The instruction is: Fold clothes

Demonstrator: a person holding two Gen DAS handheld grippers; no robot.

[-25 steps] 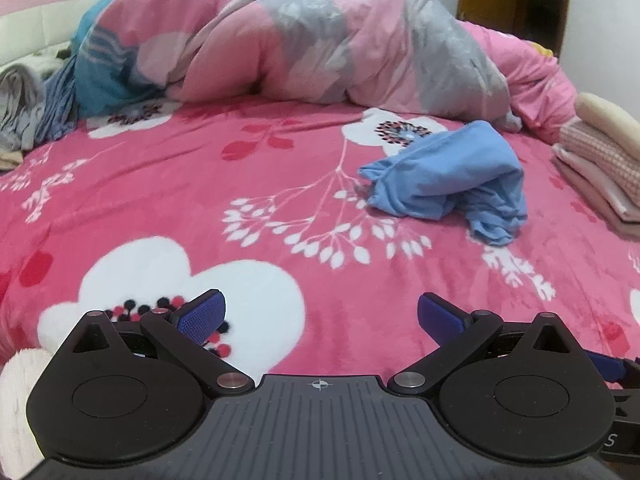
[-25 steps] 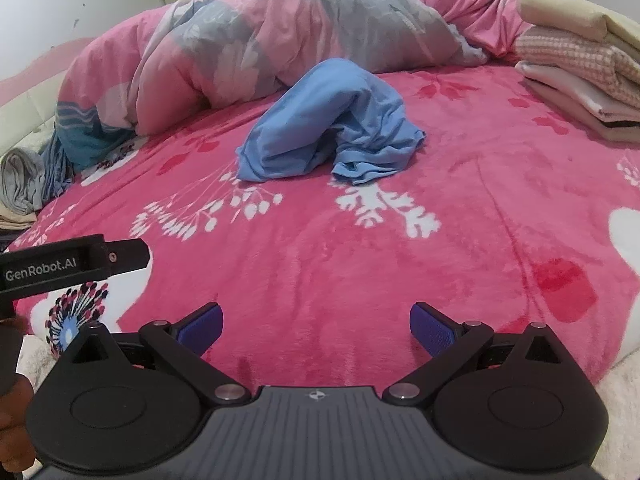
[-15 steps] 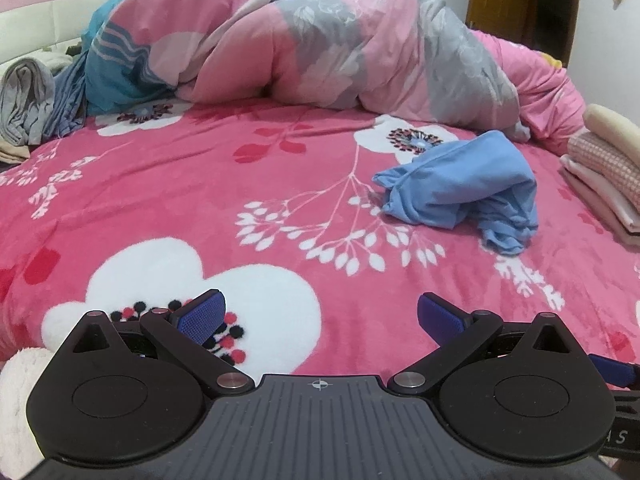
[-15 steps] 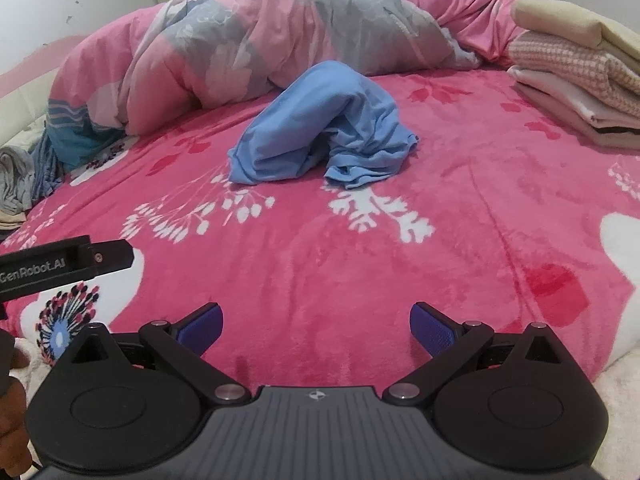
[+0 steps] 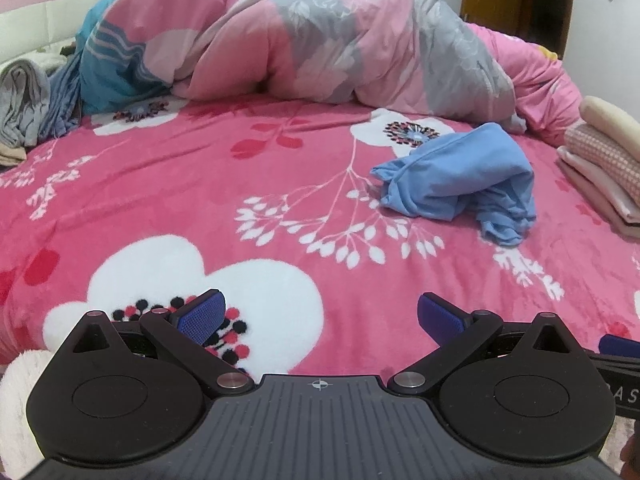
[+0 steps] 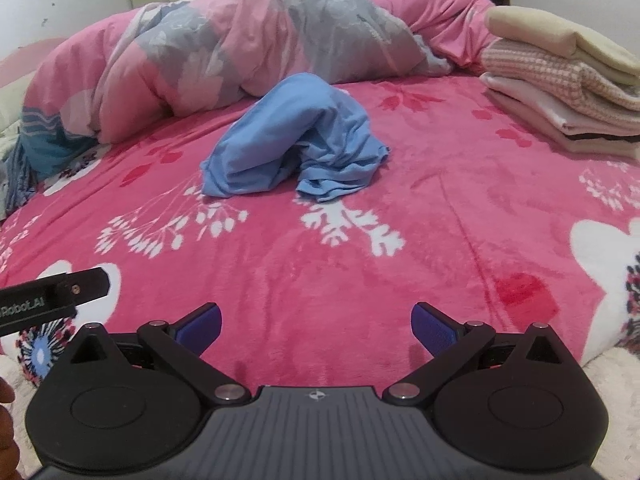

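- The left gripper (image 5: 320, 316) is spread wide, its 2 blue pads far apart with nothing between them; it hovers over the near edge of the pink floral blanket (image 5: 192, 184), above a large white flower print.
- The right gripper (image 6: 316, 326) is equally wide open and empty, held over the near edge of the same blanket (image 6: 440, 248).
- The blue garment (image 6: 296, 152) lies crumpled in a heap on the blanket, well apart from both grippers; in the left view the garment (image 5: 460, 172) sits to the right of centre, in the right view almost straight ahead.
- A bunched pink and grey duvet (image 5: 320, 40) lies across the far side of the bed behind the garment.
- A stack of folded clothes (image 6: 560, 80) rests at the right edge of the bed, a beige piece on top of a pink checked one.
- Only the left view shows grey and blue clothes (image 5: 32, 108) piled at the far left, and a wooden door (image 5: 516, 0) beyond the bed.
- Only the right view shows the side of the other gripper's black body (image 6: 52, 300) at the left edge, with part of a hand (image 6: 6, 420) below it.
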